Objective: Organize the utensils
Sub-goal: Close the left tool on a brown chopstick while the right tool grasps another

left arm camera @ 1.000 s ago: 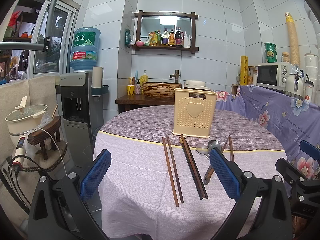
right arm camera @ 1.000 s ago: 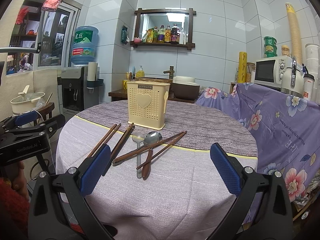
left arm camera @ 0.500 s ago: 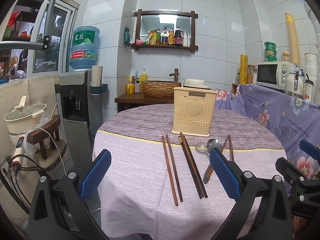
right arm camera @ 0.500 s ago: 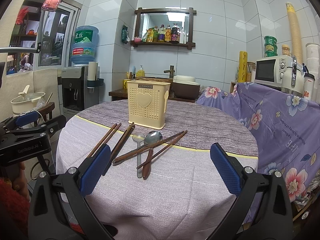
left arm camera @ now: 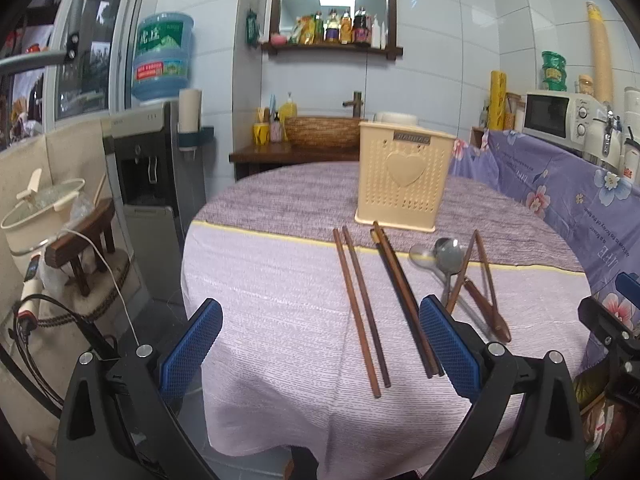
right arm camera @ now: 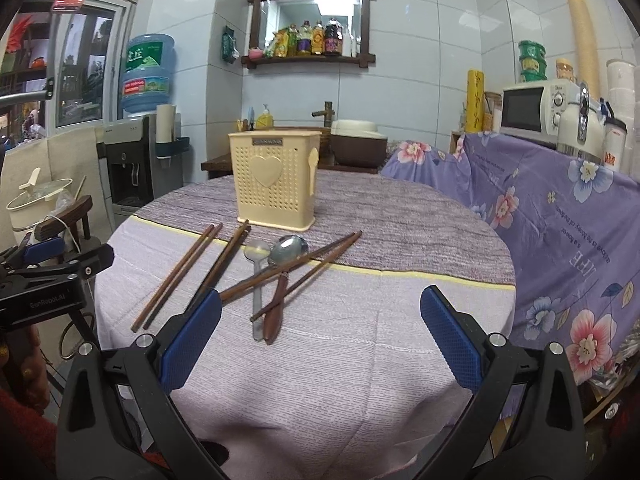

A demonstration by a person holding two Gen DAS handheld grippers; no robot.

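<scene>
Both tools hang spread wide above the near edge of the round bench (right arm camera: 360, 380), and neither holds anything: the left tool (left arm camera: 320, 344) faces the 2 left chopstick pairs, the right tool (right arm camera: 320, 336) faces the tangle in the middle.

Nothing is sorted yet. The cream perforated holder (right arm camera: 274, 188) stands upright farther back on the darker cloth. In front of it lie 1 brown chopstick pair (left arm camera: 360, 308), a darker pair (left arm camera: 404, 300) just beside it, and a third pair (right arm camera: 296, 270) crossing over 2 spoons: a metal spoon (right arm camera: 256, 276) and a wooden-handled spoon (right arm camera: 280, 280).

The crossed heap looks like the main risk. Lifting a spoon from under those chopsticks would likely drag or flick them. Thin sticks lying flat on soft cloth may also slip between the pads, or the cloth may bunch up. Bumping the light holder could tip it.
</scene>
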